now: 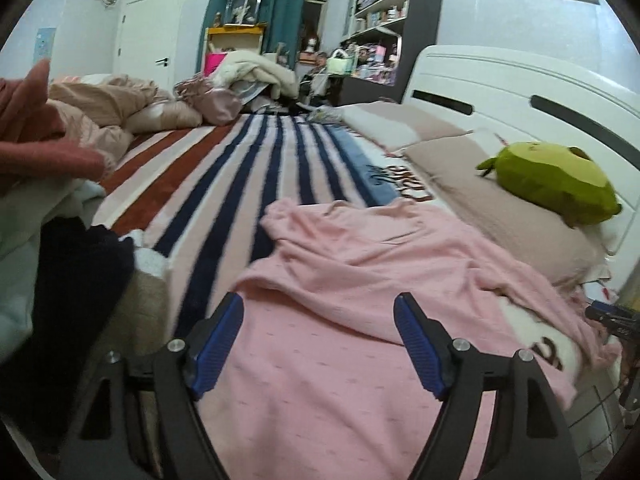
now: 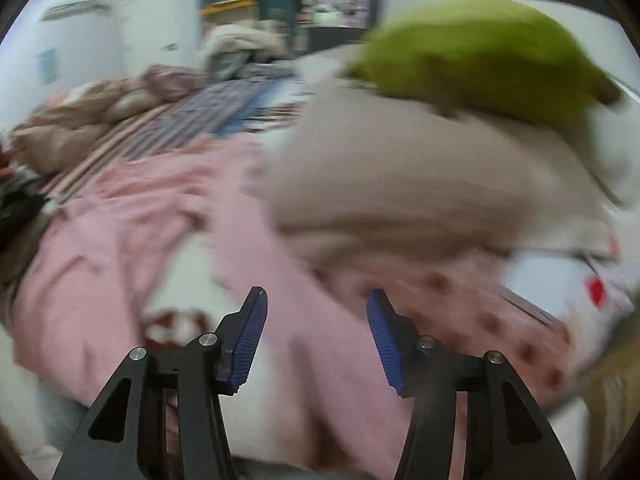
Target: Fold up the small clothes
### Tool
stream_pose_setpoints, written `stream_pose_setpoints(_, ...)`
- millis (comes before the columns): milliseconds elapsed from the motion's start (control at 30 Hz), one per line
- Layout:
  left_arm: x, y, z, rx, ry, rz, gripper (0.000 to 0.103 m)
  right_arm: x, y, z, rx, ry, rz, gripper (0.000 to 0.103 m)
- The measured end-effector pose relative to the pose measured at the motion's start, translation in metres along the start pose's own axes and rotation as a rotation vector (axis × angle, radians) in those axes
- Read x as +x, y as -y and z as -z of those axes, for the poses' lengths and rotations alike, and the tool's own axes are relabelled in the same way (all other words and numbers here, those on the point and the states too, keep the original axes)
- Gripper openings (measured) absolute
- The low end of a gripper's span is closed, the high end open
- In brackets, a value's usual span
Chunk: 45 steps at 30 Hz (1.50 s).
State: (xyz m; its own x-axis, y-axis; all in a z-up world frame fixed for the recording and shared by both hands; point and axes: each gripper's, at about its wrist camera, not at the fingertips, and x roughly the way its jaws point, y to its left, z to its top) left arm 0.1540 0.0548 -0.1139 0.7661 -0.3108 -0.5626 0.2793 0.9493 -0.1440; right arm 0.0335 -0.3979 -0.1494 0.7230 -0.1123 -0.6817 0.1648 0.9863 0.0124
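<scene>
A small pink garment point(image 1: 352, 280) lies spread and wrinkled on the striped bed cover point(image 1: 224, 184), with a white printed patch at its right side. My left gripper point(image 1: 320, 304) is open and empty, low over the garment's near part. In the blurred right wrist view the same pink garment point(image 2: 132, 220) lies below and to the left. My right gripper point(image 2: 316, 300) is open and empty above the garment's right edge, close to a beige pillow point(image 2: 400, 184). The right gripper's tip shows at the right edge of the left wrist view point(image 1: 608, 316).
A green plush toy point(image 1: 552, 184) rests on the beige pillows point(image 1: 492, 208) by the white headboard point(image 1: 520, 88). A pile of clothes, dark point(image 1: 76, 264) and dusty pink point(image 1: 36, 140), lies at the left. Crumpled bedding point(image 1: 120, 108) lies at the far end.
</scene>
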Motion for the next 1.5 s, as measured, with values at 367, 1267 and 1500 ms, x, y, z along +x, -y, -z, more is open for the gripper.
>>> stream_pose_setpoints(367,-0.008,0.062,0.006,0.08,-0.018,0.075,0.076,-0.005,0.06,0.061,0.088,-0.039,0.03,0.056)
stream_pose_setpoints(1267,-0.05,0.042,0.016,0.043,0.071,0.102,0.079,-0.072,-0.08,-0.017,-0.142,0.23,-0.268,0.004)
stream_pose_setpoints(1500,-0.078,0.002,0.035,-0.033,0.106,0.078,0.079,-0.031,-0.181,-0.063,-0.248,0.126,-0.531,0.004)
